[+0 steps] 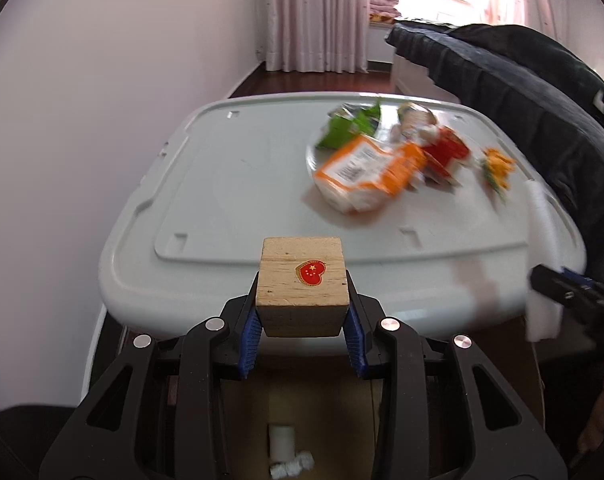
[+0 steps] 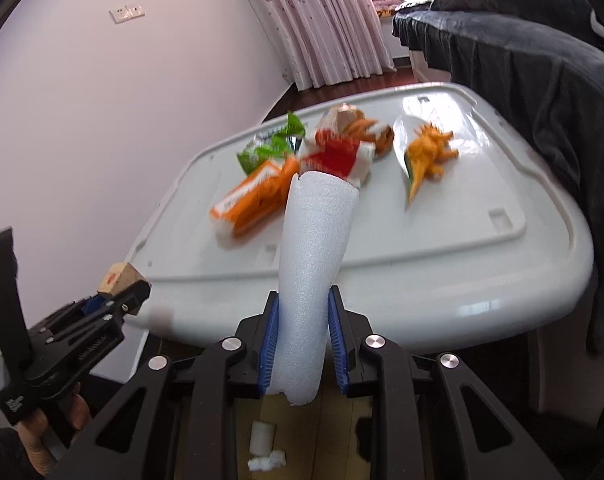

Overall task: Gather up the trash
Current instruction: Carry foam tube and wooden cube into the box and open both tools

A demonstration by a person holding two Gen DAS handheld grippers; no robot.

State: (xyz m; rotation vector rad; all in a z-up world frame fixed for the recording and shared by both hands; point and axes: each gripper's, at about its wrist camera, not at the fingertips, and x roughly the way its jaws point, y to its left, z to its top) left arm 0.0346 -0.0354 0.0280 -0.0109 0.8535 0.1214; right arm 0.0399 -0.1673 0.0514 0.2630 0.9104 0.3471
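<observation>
My left gripper [image 1: 302, 312] is shut on a wooden cube [image 1: 302, 280] with a red heart sticker, held just off the near edge of the grey plastic lid [image 1: 230, 184]. It also shows in the right wrist view [image 2: 118, 292] at lower left. My right gripper [image 2: 304, 320] is shut on a white foam sheet [image 2: 314, 256], also seen in the left wrist view [image 1: 546, 240]. On the lid lie an orange packet [image 1: 366, 172], a green wrapper [image 1: 350, 126], a red wrapper [image 1: 446, 148] and an orange toy dinosaur [image 2: 430, 152].
A clear plate [image 2: 406, 128] sits under the litter. A cardboard box [image 1: 302, 420] stands below both grippers with small white foam bits [image 1: 290, 468] in it. A dark blanket [image 2: 542, 80] hangs along the lid's right side. A wall stands at left.
</observation>
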